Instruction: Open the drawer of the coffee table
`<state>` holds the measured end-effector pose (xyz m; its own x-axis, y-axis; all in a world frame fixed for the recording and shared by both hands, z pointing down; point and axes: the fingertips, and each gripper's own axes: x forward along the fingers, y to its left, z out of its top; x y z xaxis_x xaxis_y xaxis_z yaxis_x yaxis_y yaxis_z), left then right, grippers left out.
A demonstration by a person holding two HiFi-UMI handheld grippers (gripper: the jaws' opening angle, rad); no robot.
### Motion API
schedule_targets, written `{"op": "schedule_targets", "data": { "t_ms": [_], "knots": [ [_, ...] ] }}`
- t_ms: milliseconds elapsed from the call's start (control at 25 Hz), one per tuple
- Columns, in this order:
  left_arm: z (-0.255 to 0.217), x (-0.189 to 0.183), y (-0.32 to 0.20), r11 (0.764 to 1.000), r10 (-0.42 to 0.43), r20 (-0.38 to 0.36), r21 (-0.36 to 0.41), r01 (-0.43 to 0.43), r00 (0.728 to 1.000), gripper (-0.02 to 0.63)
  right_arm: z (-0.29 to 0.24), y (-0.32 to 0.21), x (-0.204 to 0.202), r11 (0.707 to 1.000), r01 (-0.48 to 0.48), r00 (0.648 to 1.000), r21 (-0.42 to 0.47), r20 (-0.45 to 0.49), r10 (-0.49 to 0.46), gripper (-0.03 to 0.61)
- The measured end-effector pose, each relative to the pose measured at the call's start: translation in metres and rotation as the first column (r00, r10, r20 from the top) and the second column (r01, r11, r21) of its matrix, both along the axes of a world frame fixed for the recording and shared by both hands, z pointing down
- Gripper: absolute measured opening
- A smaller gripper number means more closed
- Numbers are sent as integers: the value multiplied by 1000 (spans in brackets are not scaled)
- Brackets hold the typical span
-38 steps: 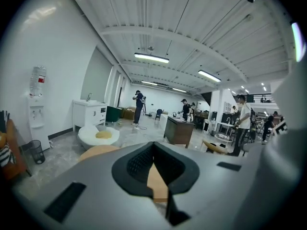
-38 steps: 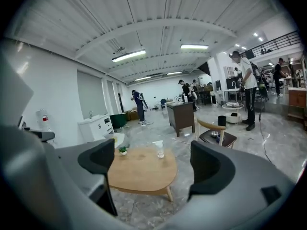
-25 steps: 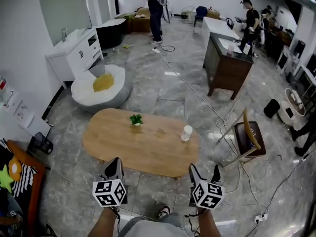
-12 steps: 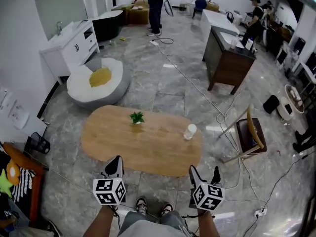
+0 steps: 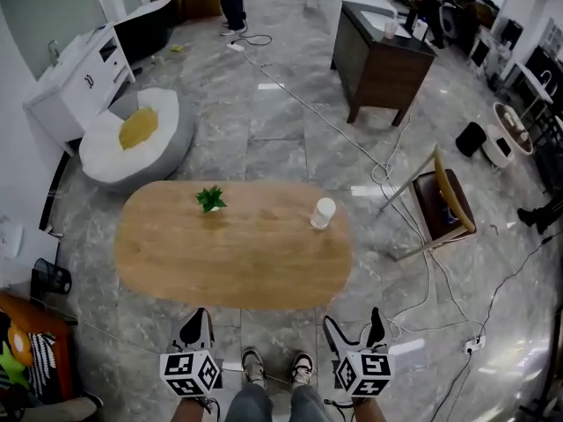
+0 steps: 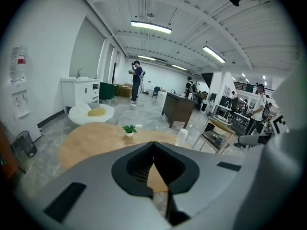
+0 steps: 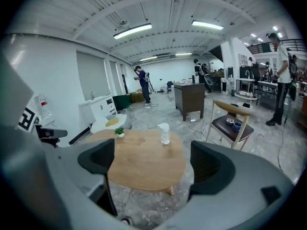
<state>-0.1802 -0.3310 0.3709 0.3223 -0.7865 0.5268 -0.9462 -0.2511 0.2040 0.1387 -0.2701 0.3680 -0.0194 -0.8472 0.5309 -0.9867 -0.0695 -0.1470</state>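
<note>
I had the grey marble floor filling most of the head view, cables trailing across it. The oval wooden coffee table sat in the middle, just ahead of both grippers and touched by neither; no view showed me its drawer. Beyond the table to the left lay a white round cushion seat with a yellow pillow on it, and a dark wooden desk stood well behind to the right. A wooden chair stood near the table's right end. The left gripper hovered low at the near edge, and its own view showed the fingers pressed together with nothing between them. The right gripper hung beside it, its fingers spread wide and empty, framing the tabletop. My shoes showed between the two. On the table stood a pale bottle toward the right and a small potted plant toward the left, well apart.
</note>
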Motion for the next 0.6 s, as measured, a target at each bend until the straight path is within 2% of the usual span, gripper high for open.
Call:
{"op": "schedule_targets", "data": {
  "t_ms": [120, 320, 440, 600],
  "knots": [
    [59, 12, 7, 998, 35, 11, -56, -35, 999, -8, 55, 8, -4, 999, 22, 1000, -32, -12, -22, 500],
    [149, 33, 4, 984, 137, 42, -120, -131, 990, -8, 138, 14, -4, 998, -8, 1000, -69, 24, 10, 491],
    [184, 43, -2, 979, 160, 44, -133, -153, 986, -8, 174, 11, -1, 997, -10, 1000, -78, 27, 12, 489],
    [207, 52, 3, 971, 177, 40, -169, -168, 983, -8, 204, 14, 5, 994, -1, 1000, -105, 28, 4, 489]
  ]
}}
